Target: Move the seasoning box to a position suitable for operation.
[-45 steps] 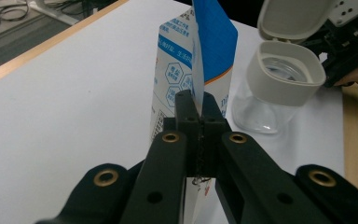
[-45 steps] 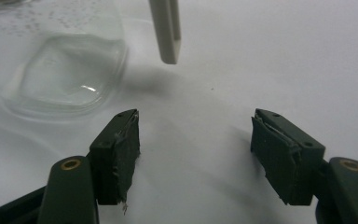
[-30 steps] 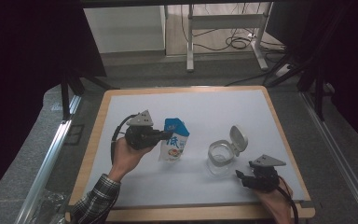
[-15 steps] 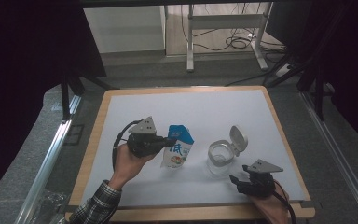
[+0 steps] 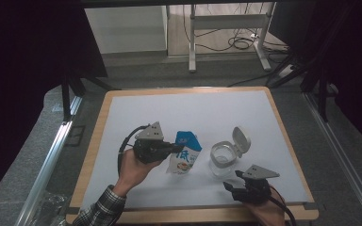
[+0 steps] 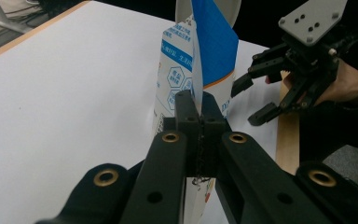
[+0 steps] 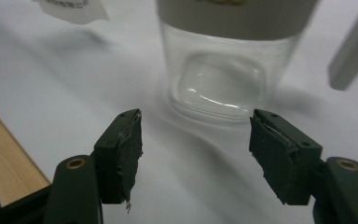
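Blue-and-white milk carton (image 5: 185, 159) stands tilted near the middle of the tabletop (image 5: 136, 113), toward its near edge. My left tongs (image 6: 197, 113) are clamped on the carton's thin top fin. Just right of it stands a clear jar (image 5: 222, 159), hinged lid (image 5: 240, 140) up. My right tongs (image 7: 196, 149) gape wide, empty, near that jar.

light: dim, overhead – dark surround | focus: close views soft, blurred
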`<state>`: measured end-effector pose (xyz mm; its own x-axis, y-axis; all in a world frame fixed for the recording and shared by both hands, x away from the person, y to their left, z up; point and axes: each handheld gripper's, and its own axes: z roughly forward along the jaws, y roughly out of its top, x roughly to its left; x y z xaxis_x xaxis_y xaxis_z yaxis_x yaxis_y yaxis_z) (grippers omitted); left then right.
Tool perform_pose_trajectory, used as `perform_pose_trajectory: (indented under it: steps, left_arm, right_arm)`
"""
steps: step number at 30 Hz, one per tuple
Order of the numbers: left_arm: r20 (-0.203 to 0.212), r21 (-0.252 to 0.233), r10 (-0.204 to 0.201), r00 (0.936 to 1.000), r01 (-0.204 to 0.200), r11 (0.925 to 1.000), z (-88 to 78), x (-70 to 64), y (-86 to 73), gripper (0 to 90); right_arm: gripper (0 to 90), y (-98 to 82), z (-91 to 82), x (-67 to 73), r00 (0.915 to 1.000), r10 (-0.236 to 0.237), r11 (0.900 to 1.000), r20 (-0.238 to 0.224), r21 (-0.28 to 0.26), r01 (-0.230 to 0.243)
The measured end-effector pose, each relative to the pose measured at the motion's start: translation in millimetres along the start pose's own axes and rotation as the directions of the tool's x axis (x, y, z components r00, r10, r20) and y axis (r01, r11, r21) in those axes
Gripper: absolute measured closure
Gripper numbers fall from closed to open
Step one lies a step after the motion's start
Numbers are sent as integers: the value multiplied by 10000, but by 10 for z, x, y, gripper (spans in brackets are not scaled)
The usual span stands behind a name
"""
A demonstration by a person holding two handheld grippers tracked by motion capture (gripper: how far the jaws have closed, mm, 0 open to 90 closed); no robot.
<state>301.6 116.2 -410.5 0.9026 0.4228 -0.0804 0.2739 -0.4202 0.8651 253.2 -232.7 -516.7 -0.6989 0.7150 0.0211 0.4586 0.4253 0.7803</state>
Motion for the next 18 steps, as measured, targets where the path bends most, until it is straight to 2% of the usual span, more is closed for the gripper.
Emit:
perform_pose_trajectory:
  steps: [9, 15, 18]
  left_arm:
    - [129, 8, 84, 9999, -84, 10000, 36, -50, 43, 900]
    - [205, 27, 68, 9998, -69, 10000, 76, -56, 46, 900]
    - [219, 32, 67, 9997, -67, 10000, 79, -58, 50, 900]
  right_arm:
    - [350, 83, 130, 183, 9977, -508, 9987, -445, -38, 506]
    - [350, 138, 261, 317, 9932, -731, 9973, -910, -112, 724]
    - [350, 146, 340, 360, 9916, -673, 9977, -1109, 17, 679]
